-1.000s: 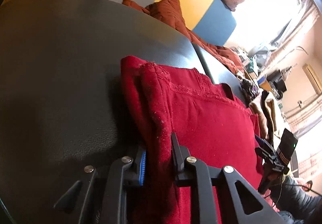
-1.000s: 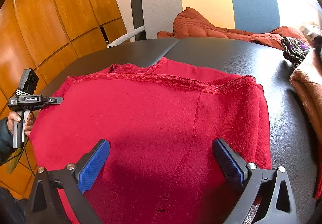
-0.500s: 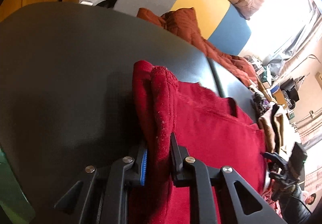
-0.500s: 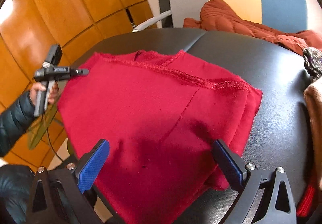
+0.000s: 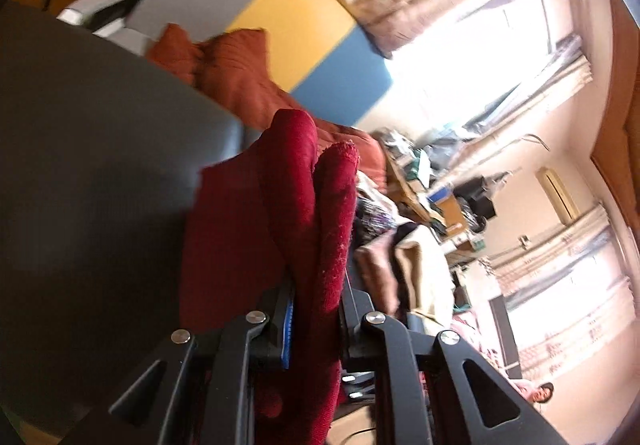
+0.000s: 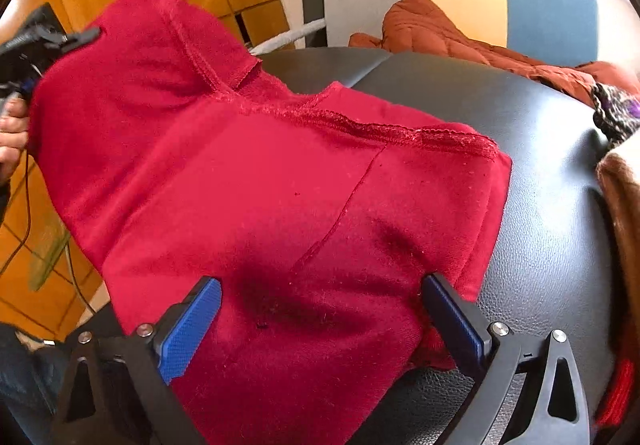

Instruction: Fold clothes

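With the left tongs [image 5: 316, 309] clamped on the raised edge of the red garment [image 6: 280, 185] and the right tongs [image 6: 320, 313] spread wide, gripping nothing, over its counter-bound [image 6: 540, 133] half, carry that edge across evenly, avoiding bunching.

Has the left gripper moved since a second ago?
Yes. In the right wrist view, the left gripper has risen from beside the table edge to in front of the wood panels, lifting the red garment's edge.

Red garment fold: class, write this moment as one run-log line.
left tongs: shut on red garment, edge raised | right tongs: open over garment | black table: under garment
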Demonstrator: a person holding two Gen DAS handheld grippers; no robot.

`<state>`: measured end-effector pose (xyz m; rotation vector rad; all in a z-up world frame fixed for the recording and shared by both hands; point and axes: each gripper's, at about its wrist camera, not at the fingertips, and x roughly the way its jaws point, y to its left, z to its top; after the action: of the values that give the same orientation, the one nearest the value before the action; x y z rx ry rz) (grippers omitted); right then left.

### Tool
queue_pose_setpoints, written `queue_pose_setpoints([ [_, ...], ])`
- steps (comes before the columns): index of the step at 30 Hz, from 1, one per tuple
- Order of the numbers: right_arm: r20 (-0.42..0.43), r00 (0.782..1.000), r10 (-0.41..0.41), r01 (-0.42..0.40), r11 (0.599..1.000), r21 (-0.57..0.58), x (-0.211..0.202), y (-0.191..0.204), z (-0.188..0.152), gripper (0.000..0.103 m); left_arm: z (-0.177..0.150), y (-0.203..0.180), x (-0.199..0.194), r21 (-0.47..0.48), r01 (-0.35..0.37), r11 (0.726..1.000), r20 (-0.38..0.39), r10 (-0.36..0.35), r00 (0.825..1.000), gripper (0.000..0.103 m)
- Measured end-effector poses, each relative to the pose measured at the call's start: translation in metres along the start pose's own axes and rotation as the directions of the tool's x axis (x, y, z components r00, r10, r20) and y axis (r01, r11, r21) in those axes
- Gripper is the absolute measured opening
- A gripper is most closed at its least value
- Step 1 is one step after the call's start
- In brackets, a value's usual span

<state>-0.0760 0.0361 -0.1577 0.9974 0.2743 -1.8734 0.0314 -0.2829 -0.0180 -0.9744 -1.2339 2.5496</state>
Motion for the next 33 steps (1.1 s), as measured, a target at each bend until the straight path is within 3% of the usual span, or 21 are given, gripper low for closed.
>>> queue_pose_setpoints([
  [9, 0.083, 0.996, 0.023, -0.028, 0.998, 0.050, -0.002, -0.005, -0.003, 0.102, -0.022, -0.054, 0.105, 0.039, -0.028, 0.999, -0.165, 0.034, 0.986, 0.014],
  [12, 0.102, 0.995, 0.025, -0.029, 0.999, 0.044, -0.002, -0.004, -0.005, 0.102, -0.031, -0.068, 0.141, 0.054, -0.043, 0.998, -0.225, 0.054, 0.973, 0.014],
  [18, 0.136, 0.990, 0.046, -0.052, 0.998, 0.046, -0.006, -0.006, -0.011, 0.103, -0.049, -0.057, 0.191, 0.047, -0.102, 0.994, -0.336, 0.112, 0.935, 0.015],
  [27, 0.166, 0.984, 0.065, -0.074, 0.996, 0.050, -0.005, -0.009, -0.015, 0.103, -0.051, -0.035, 0.215, -0.087, -0.126, 0.988, -0.403, 0.081, 0.912, 0.017],
  [33, 0.185, 0.980, 0.074, -0.084, 0.995, 0.049, -0.005, -0.011, -0.018, 0.103, -0.039, -0.058, 0.224, -0.152, -0.056, 0.987, -0.435, -0.016, 0.900, 0.027],
])
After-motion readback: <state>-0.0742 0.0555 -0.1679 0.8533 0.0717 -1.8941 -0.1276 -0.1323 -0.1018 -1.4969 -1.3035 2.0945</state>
